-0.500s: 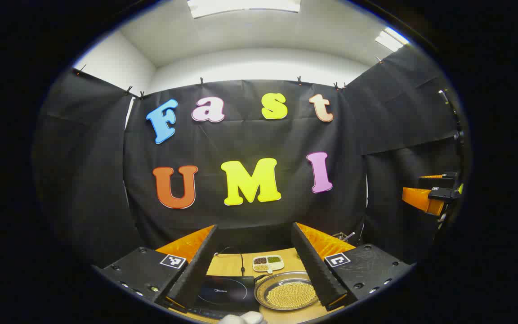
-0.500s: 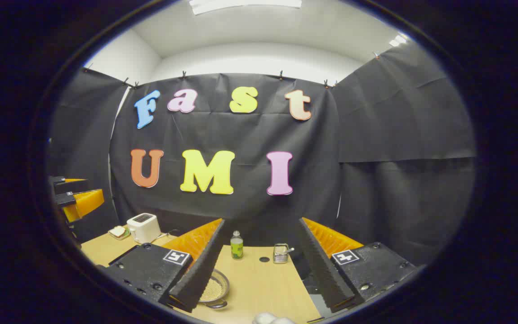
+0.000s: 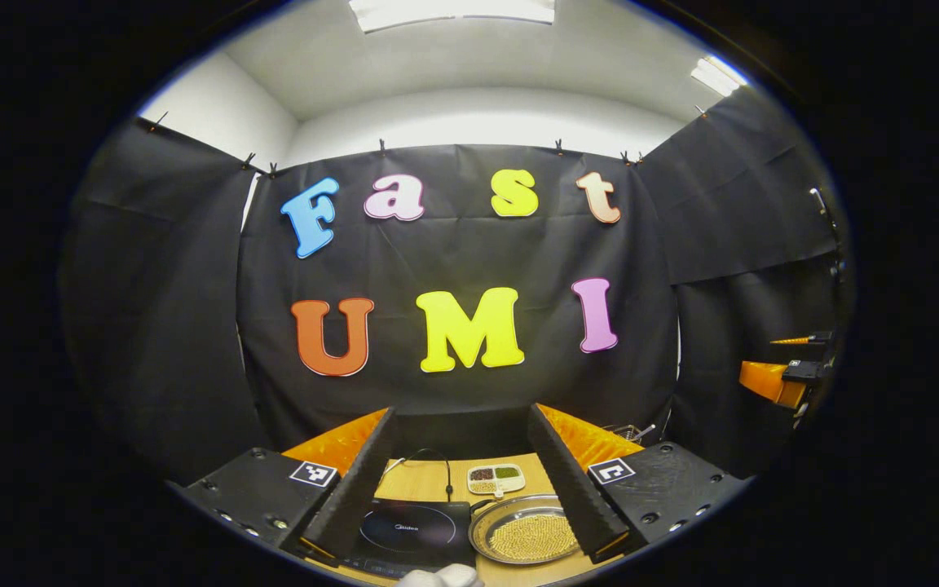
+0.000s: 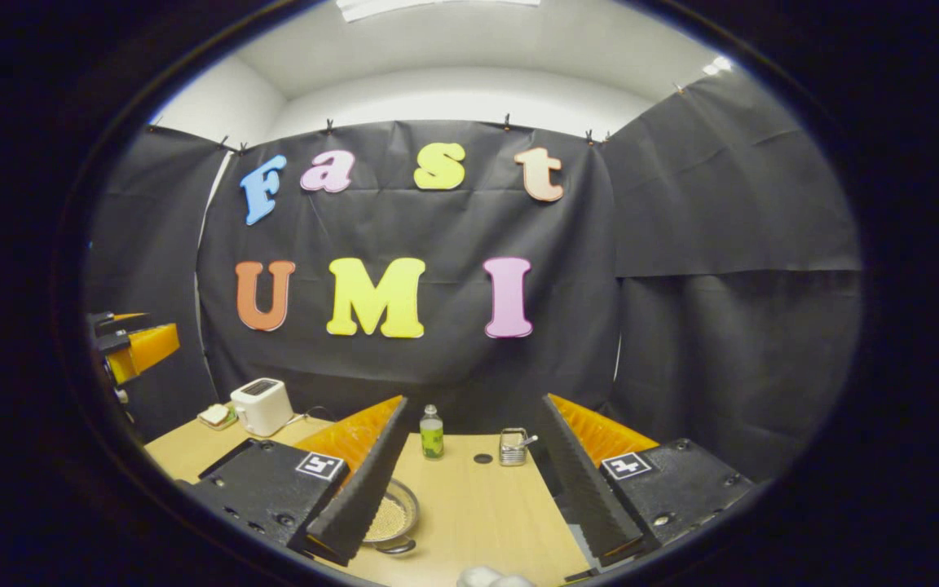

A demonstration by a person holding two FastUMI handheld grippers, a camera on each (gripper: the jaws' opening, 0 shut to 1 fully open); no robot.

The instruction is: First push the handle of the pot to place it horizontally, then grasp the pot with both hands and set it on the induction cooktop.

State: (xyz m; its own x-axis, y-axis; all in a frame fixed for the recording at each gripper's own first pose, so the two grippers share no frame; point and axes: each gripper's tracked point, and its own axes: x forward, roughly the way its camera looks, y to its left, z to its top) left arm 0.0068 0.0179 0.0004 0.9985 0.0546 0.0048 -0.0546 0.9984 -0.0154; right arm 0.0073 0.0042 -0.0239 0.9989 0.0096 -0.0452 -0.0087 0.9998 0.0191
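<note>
Left claw [image 3: 463, 489] was held above the surface [image 3: 429, 479], fingers spread wide apart, gripping nothing. Between and below them lay the induction cooktop [image 3: 412, 534], dark and bare on top, its cord running away toward the booth wall. The pot [image 3: 525, 535], a shallow metal pan filled with small yellowish grains, sat touching or just beside the cooktop's edge, partly behind one finger of the left claw. A small handle stub showed at the pot's rim on the cooktop side; its angle could not be judged. Beyond the cooktop, a small divided dish [image 3: 495, 478] of assorted grains.

Right claw [image 4: 469, 489] was likewise spread apart and empty, raised over bare surface. In the right gripper view the pot [image 4: 392, 515] showed half hidden behind one finger, a handle loop at its near rim. Farther from the pot: a green bottle [image 4: 431, 434], a metal holder [image 4: 511, 447], a toaster [image 4: 261, 406].

Judgement: task barely begun. Neither claw touched the pot; handle push not yet made, two-handed lift and placement on cooktop both remained.
</note>
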